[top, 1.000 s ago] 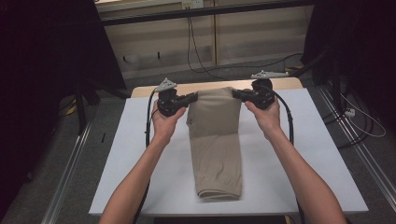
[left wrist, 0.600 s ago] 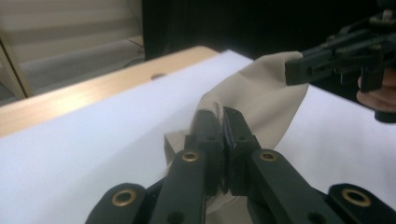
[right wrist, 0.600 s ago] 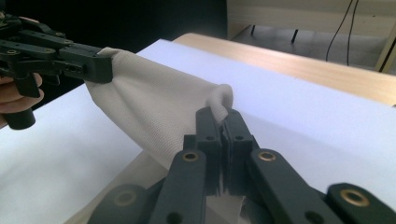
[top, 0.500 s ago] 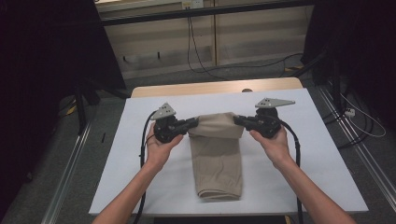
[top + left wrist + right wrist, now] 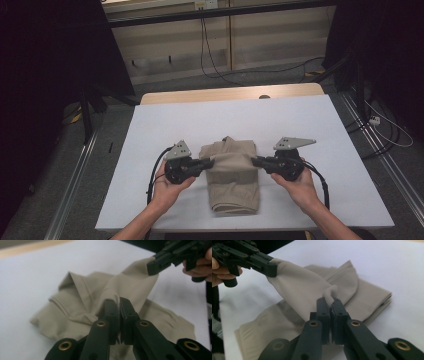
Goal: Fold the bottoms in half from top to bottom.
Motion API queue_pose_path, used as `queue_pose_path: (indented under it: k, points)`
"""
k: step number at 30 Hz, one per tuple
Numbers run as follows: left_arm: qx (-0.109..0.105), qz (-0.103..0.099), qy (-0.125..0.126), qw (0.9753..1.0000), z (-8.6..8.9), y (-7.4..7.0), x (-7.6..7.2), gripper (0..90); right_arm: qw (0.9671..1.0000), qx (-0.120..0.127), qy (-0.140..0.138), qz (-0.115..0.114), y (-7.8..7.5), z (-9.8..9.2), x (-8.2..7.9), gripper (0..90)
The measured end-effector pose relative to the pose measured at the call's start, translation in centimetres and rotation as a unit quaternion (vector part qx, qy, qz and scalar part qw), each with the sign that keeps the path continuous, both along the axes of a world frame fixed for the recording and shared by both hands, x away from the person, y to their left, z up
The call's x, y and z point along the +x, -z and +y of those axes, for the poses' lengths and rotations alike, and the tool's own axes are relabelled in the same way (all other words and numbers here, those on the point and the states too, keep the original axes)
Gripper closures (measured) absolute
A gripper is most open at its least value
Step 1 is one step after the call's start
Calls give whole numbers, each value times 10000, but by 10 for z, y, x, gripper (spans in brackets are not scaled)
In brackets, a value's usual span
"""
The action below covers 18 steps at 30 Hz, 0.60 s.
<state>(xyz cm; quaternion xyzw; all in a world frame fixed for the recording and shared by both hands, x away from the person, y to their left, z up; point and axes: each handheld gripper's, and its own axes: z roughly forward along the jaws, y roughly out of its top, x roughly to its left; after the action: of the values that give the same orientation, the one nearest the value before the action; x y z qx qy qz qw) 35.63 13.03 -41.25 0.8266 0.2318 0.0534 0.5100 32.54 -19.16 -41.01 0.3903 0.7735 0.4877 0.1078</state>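
A beige folded garment lies on the white table, with its far end lifted and carried toward the near end. My left gripper is shut on the left corner of that lifted edge; in the left gripper view the cloth bunches between its jaws. My right gripper is shut on the right corner, and the fabric stretches from its jaws across to the other gripper. The collar end rests on the table behind.
A wooden table edge runs along the far side of the white surface. Cables hang on the wall behind, and metal rails run on the floor at both sides. Bare white surface lies left, right and beyond the garment.
Both grippers have moved toward the person from the table's far end, pulling the garment's far edge over its near part. The garment now looks shorter, folded over.
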Motion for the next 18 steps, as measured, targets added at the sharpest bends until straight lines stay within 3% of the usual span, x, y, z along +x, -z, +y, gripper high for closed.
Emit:
queue_pose_path:
  k: [3, 11, 15, 18]
  points:
    - [58, 130, 143, 9998, 0, 4, -11, 854, 9999, -87, -89, 53, 6, 2, -10, 868]
    - [398, 200, 451, 9980, 0, 18, -37, 831, 9990, -233, -243, 309, 22, 0, -37, 825]
    - [364, 187, 579, 9975, 3, 16, -48, 829, 9981, -301, -415, 346, 24, 3, -51, 825]
    - [328, 164, 676, 9970, 5, 12, -55, 747, 9975, -436, -469, 304, 23, 6, -58, 794]
